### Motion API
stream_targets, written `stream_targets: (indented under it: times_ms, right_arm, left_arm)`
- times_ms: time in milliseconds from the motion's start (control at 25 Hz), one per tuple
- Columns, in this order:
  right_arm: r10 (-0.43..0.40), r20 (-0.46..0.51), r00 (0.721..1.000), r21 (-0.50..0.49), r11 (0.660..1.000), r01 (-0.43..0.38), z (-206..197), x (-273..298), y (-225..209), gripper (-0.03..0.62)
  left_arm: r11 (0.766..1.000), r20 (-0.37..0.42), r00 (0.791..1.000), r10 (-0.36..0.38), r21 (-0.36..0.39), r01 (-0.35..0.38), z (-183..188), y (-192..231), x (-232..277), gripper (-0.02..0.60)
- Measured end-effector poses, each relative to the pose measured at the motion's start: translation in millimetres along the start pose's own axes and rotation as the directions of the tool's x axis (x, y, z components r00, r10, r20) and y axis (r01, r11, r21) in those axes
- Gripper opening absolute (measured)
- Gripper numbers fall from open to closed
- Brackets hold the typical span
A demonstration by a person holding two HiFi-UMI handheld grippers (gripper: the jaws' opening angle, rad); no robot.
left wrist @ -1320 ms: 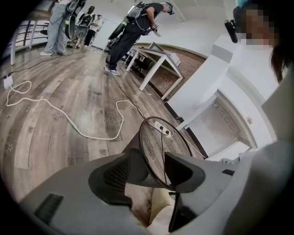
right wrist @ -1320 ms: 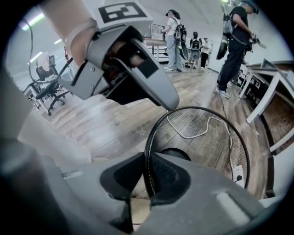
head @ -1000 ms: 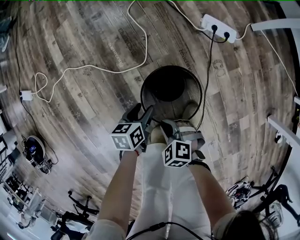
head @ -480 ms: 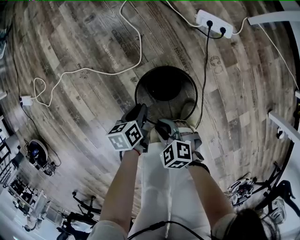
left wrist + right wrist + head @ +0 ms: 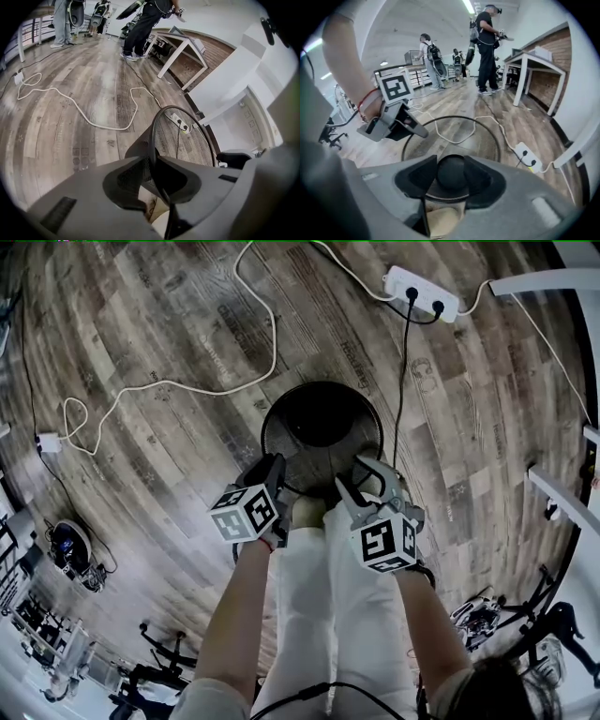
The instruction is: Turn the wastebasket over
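Head view shows the black mesh wastebasket (image 5: 322, 432) standing mouth up on the plank floor (image 5: 141, 446), just ahead of the person's white trouser legs (image 5: 323, 615). The left gripper (image 5: 273, 470) is at the near-left part of the basket's rim. In the left gripper view its jaws are closed most of the way, pinching the thin rim and mesh wall of the wastebasket (image 5: 187, 140) between the pads of the left gripper (image 5: 153, 161).

The right gripper (image 5: 361, 479) hangs over the near-right part of the rim with its jaws spread wide. They have just been opening. In the right gripper view the basket's near rim and dark bottom show through the gap of the right gripper (image 5: 451, 171), and the pads press on nothing. The wastebasket (image 5: 483, 140) fills the middle of that view.

Farther out, a white power strip (image 5: 422, 293) lies on the floor at far right. A black cable (image 5: 403, 381) runs from it past the basket's right side. A white cable (image 5: 187, 381) loops across the floor to the left.
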State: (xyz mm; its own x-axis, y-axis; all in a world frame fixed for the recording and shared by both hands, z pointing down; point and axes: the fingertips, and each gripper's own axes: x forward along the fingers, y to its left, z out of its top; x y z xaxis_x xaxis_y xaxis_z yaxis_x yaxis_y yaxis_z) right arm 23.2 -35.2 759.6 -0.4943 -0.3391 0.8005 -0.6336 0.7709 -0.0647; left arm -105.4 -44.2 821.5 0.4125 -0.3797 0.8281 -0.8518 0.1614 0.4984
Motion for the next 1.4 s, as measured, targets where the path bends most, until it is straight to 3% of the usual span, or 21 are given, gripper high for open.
stream_targets:
  times_ms: [120, 240, 360, 480, 640, 840, 1080, 1400]
  right_arm:
    - [-0.145, -0.035, 0.989, 0.040, 0.988, 0.146, -6, -6, -43, 0.175]
    - [-0.205, -0.085, 0.975, 0.150, 0.965, 0.216, -16, -4, -71, 0.175]
    - [-0.193, -0.116, 0.974, 0.320, 0.921, 0.220, -26, 5, -86, 0.175]
    - [-0.174, -0.142, 0.974, 0.417, 0.882, 0.218, -35, 14, -93, 0.165]
    - [-0.142, -0.157, 0.977, 0.465, 0.862, 0.200, -40, 25, -94, 0.090]
    - [-0.118, -0.160, 0.980, 0.525, 0.831, 0.186, -39, 34, -96, 0.048]
    - [-0.139, -0.119, 0.983, 0.642, 0.745, 0.183, -35, 24, -99, 0.025]
    - [-0.149, -0.084, 0.985, 0.664, 0.729, 0.167, -11, -11, -98, 0.026]
  left_arm:
    - [1.000, -0.017, 1.000, 0.010, -0.005, -0.010, 0, -1, 3, 0.077]
    - [1.000, -0.021, 1.000, 0.013, -0.005, -0.014, 0, 0, 3, 0.077]
    - [1.000, -0.003, 1.000, 0.013, -0.017, -0.013, 1, 1, 4, 0.077]
    - [0.999, 0.011, 0.999, 0.036, 0.007, -0.036, 1, 2, 5, 0.077]
    - [0.997, 0.030, 0.997, 0.073, 0.011, -0.074, 3, 3, 8, 0.077]
    - [0.996, 0.047, 0.995, 0.083, 0.010, -0.084, 9, 4, 7, 0.076]
    - [0.998, 0.048, 0.997, 0.064, 0.001, -0.064, 14, -2, -1, 0.046]
    - [0.998, 0.030, 0.998, 0.055, 0.038, -0.057, 32, -25, -32, 0.041]
